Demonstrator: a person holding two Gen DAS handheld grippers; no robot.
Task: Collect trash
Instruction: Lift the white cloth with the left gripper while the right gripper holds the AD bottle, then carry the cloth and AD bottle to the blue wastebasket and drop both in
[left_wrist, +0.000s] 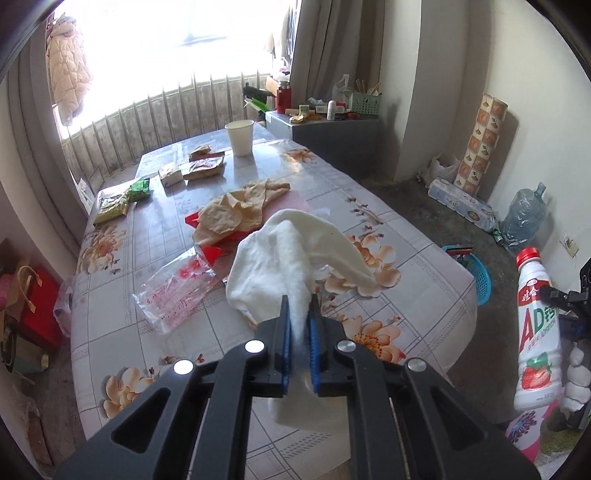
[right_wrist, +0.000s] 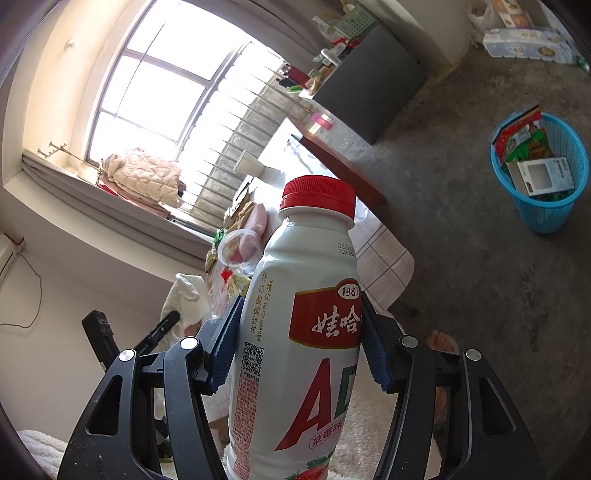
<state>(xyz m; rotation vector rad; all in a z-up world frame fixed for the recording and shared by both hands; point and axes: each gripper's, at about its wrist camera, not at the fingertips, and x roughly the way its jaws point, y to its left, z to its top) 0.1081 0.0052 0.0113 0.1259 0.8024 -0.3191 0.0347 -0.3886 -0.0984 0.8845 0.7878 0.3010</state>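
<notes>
Collection step, mid-transfer: both tools are loaded and neither load has yet reached the bin. The left tool has its blue pads pressed together on a crumpled white tissue, which hangs clear above the floral table. The right tool pinches the body of a white drink bottle with a red cap, held upright off the table's edge. The blue basket stands on the floor beside the table, well apart from both tools, and already holds wrappers and a small box. Judged next move: carry each load over the basket's rim, then spread the pads to drop it. A clear plastic bag and a paper cup remain on the table.
</notes>
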